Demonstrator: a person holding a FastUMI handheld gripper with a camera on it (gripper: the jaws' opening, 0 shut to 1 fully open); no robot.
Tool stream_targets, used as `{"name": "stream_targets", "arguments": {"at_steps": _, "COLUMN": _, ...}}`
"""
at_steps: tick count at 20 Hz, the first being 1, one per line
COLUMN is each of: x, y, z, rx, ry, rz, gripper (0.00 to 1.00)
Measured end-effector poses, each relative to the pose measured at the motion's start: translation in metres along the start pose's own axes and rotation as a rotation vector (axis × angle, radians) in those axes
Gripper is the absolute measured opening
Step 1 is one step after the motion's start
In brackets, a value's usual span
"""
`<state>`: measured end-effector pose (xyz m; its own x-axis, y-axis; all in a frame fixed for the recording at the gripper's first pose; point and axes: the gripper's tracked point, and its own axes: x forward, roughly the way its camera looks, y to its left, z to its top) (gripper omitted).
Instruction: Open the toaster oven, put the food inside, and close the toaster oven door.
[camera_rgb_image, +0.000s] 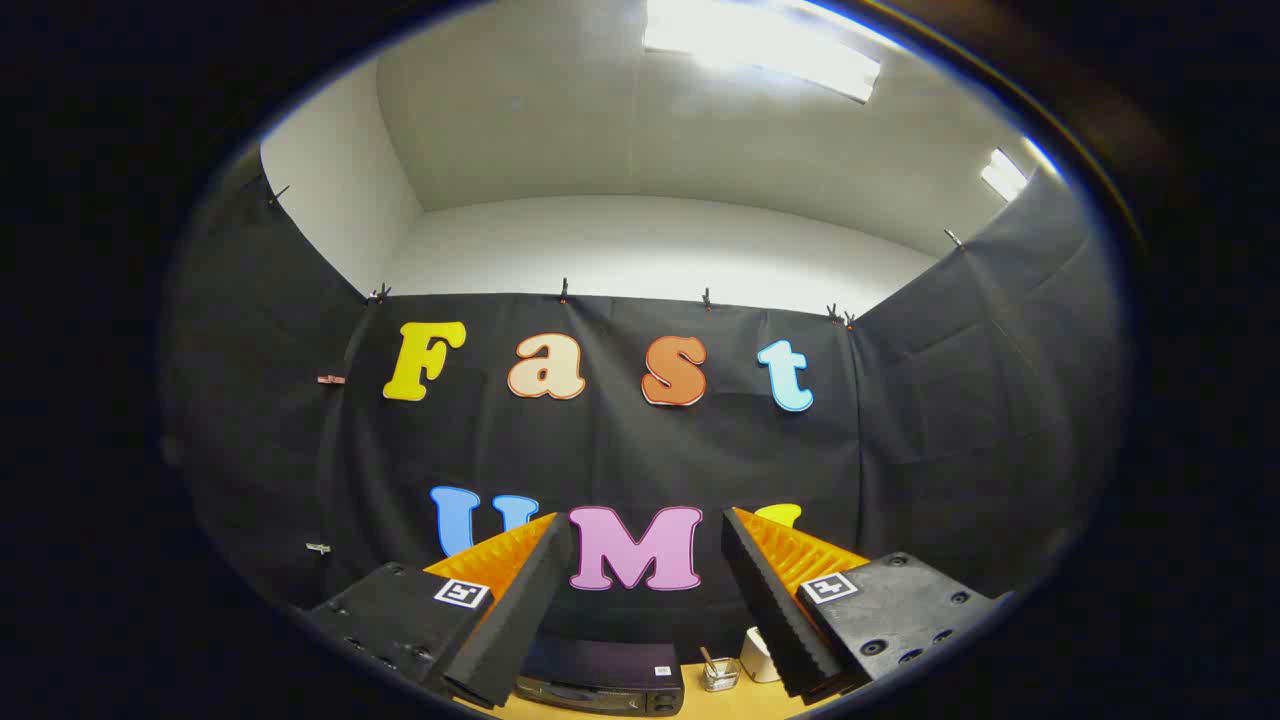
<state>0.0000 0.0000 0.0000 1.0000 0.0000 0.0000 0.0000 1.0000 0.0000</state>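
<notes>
Gripper view: the gripper (645, 560) is held high and tilted upward, its two fingers spread wide with nothing between them; it is released and grasping nothing. Between the fingers, low at about 6 o'clock, the oven (600, 678) is seen as a dark, low box standing on a light wooden table (700, 705). Just the top panel and a strip of the front are visible, with what may be a knob or two at the front's right end, though that part is too small and cut off to be sure. Its door and handle cannot be made out, so whether the door is open or shut cannot be told.

Just to the oven's right, at about 5 o'clock from it, a small clear jar (719, 674) with a stick in it is seen, and beside that a white cup (760, 655), partly hidden by the right finger. No food can be identified.

The oven is judged to be stiff, fairly heavy and unlikely to slide under a light pull. Its door is probably hinged at the bottom and is best taken by the handle along its upper edge, pulled outward and down. The handle may be smooth, so a centred, square hold is advised. The glass front should not be struck.
</notes>
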Motion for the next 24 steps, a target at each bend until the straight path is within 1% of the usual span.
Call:
{"name": "stream_targets", "arguments": {"at_steps": 6, "x": 0.0031, "y": -0.0037, "z": 0.0008, "rx": 0.002, "ry": 0.007, "rz": -0.018, "gripper": 0.97}}
{"name": "stream_targets", "arguments": {"at_steps": 12, "x": 0.0041, "y": -0.0012, "z": -0.0014, "rx": -0.014, "ry": 0.019, "rz": -0.012, "gripper": 0.97}}
{"name": "stream_targets", "arguments": {"at_steps": 24, "x": 0.0069, "y": 0.0053, "z": -0.0002, "rx": -0.003, "ry": 0.013, "rz": 0.001, "gripper": 0.97}}
